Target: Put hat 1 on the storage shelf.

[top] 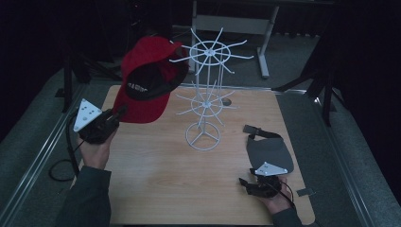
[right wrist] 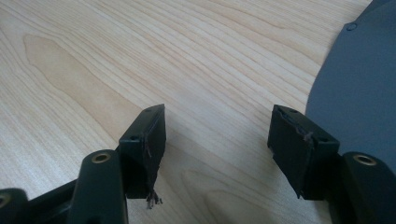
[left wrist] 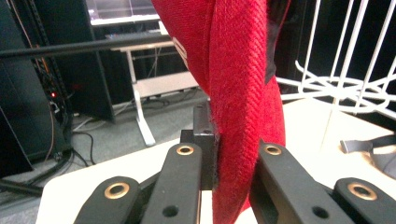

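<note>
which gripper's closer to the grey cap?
Right. The right gripper sits open just beside the grey cap at its near edge. The left gripper is across the table, clamped on the red cap.

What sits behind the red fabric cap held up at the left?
Behind the red fabric cap stands the white wire rack; the cap covers the tips of its upper left spokes. The left tongs grip the brim.

dim room, grey carpet (top: pixel 33 123) (dark), white-legged desk (top: pixel 236 21)
</note>
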